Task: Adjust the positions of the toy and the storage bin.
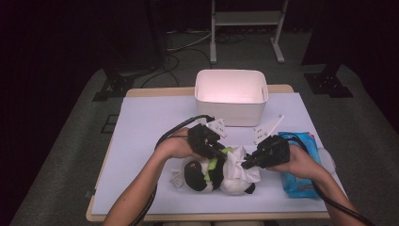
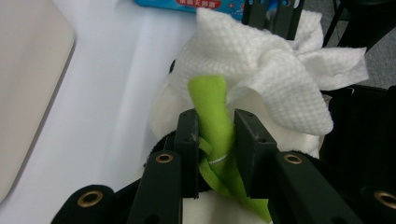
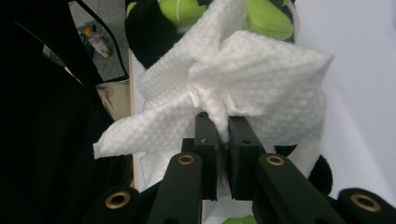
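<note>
A black-and-white plush panda [image 1: 195,176] lies on the white table cover near the front edge, with a green scarf [image 1: 212,165] round its neck. A white textured wipe [image 1: 241,162] is draped over its body. My left gripper [image 1: 220,151] reaches in from the left. In the left gripper view the gripper [image 2: 215,126] is shut on the green scarf [image 2: 212,105], with the wipe [image 2: 271,70] just beyond. My right gripper [image 1: 246,163] comes from the right. In the right gripper view the gripper [image 3: 222,127] is shut on a bunched fold of the wipe [image 3: 252,74], in front of the panda [image 3: 149,28].
A white bin [image 1: 230,96] stands at the back middle of the table. A blue pack of wipes [image 1: 301,181] lies at the right under my right hand, its edge also at the top of the left gripper view [image 2: 196,4]. The table cover [image 1: 141,136] is bare at the left.
</note>
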